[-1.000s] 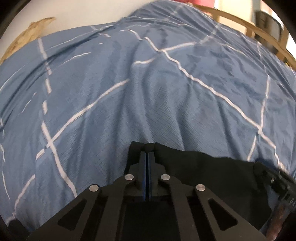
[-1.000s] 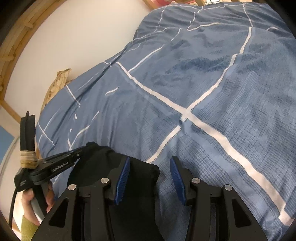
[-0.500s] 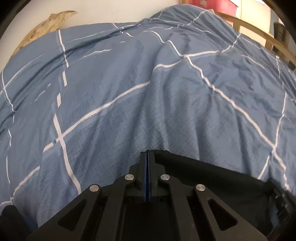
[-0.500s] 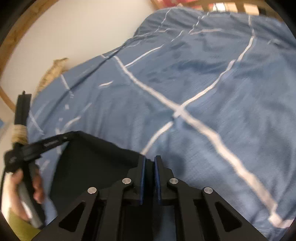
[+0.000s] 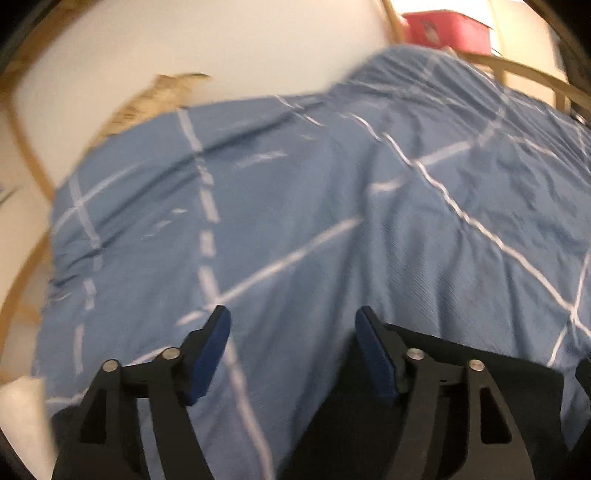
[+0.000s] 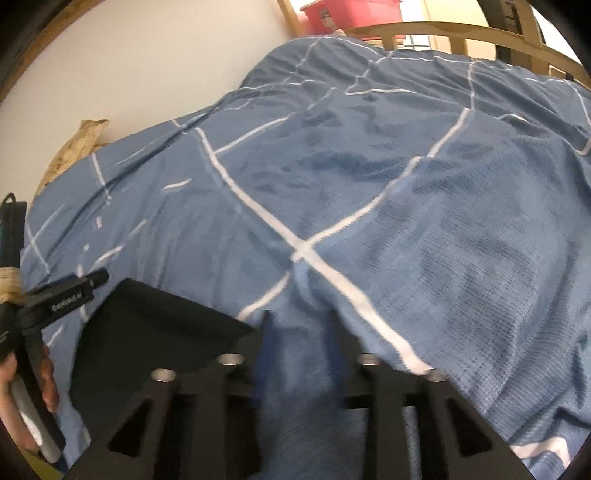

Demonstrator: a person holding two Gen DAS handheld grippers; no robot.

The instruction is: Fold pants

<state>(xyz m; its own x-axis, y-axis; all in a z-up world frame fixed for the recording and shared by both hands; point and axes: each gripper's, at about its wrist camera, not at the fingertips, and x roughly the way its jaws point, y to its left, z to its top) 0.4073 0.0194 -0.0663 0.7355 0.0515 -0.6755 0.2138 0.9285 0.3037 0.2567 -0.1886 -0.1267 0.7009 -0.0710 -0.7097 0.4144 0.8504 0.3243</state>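
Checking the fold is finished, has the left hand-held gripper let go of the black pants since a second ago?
Yes. The left hand-held gripper is opening; only blue duvet shows between its pads, black pants off right.

The left gripper points down over a blue duvet crossed by thin white lines, and its jaws are opening, with only bare duvet showing between the blue pads. The black pants lie folded flat on the duvet at the lower right; the right-hand finger stands just over their near corner, apart from the cloth as far as can be told. Behind the bed a pale wall rises, with a tan, woven-looking thing at the duvet's far edge. A curved wooden bed rail runs at the upper right, and a red box sits beyond it. The whole view is somewhat blurred.
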